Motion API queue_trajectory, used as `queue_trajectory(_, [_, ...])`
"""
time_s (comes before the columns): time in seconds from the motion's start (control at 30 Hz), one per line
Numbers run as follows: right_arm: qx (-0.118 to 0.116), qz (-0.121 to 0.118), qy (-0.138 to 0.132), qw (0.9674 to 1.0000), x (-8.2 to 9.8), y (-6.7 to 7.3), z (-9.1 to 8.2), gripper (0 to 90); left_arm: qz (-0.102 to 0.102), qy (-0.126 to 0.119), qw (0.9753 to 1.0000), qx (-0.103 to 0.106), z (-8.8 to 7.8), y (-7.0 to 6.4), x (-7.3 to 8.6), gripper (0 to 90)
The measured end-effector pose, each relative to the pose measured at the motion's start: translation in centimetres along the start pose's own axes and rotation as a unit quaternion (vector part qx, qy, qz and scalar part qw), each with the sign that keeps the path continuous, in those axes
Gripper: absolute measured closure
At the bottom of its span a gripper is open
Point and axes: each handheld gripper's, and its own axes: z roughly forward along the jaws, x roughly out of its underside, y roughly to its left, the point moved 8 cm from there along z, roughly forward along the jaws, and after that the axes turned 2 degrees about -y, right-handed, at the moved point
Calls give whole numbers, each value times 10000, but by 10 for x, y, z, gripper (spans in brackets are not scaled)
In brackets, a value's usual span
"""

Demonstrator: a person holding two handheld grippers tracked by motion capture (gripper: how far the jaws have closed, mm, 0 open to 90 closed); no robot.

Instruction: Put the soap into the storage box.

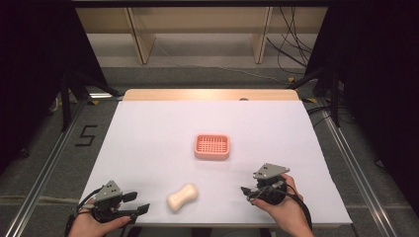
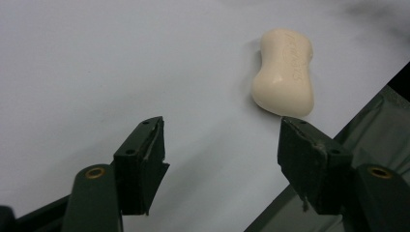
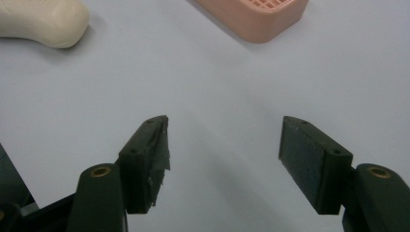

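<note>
Both grippers gape empty; embossed lettering on the soap (image 2: 284, 72) reads from the left gripper (image 2: 220, 145) view.

High view above the worktop's (image 1: 148, 128) near edge facing forward and down, both claw views low and close over it, all three sharing the soap (image 1: 182, 197)

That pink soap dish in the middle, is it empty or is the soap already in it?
Empty. The pink soap dish shows only its bare grid, and the soap lies apart on the white table.
</note>
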Motion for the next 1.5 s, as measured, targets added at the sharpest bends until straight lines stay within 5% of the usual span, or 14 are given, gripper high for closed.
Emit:
queue_trajectory(0.1, [15,19,-14,10000,0,-1,0,356,5,118,9999,35,-1,-1,-1,350])
queue_trajectory(0.2, [52,66,-18,10000,0,-4,0,352,44,512,9987,68,2,-6,-4,350])
queue_trajectory(0.4, [59,57,-8,10000,0,-5,2,351,252,1248,9919,40,3,-10,-13,344])
queue_trajectory(0.53, [36,42,9,10000,-1,-5,2,350,331,1493,9882,69,8,-15,-25,343])
queue_trajectory(0.6, [17,35,56,10000,0,-5,2,349,301,1486,9884,2,11,-17,-29,341])
queue_trajectory(0.67, [3,87,58,9999,0,-4,2,348,373,1764,9836,10,15,-20,-36,341])
queue_trajectory(0.77, [-1,57,52,10000,1,-5,2,348,399,1809,9827,11,20,-23,-40,341])
queue_trajectory(0.83, [-2,21,54,10000,1,-5,2,348,646,2008,9775,79,24,-27,-45,341])
queue_trajectory(1.1, [-31,34,26,10000,0,-4,4,347,708,2360,9691,93,37,-39,-52,339])
queue_trajectory(1.17, [-29,-28,28,10000,0,-5,4,347,852,2568,9627,-11,43,-40,-55,339])
queue_trajectory(1.2, [-42,-31,31,10000,0,-5,4,347,1023,2736,9564,30,42,-39,-56,337])
queue_trajectory(1.5, [-47,-12,53,10000,0,-5,2,347,1302,3174,9393,59,62,-51,-60,321])
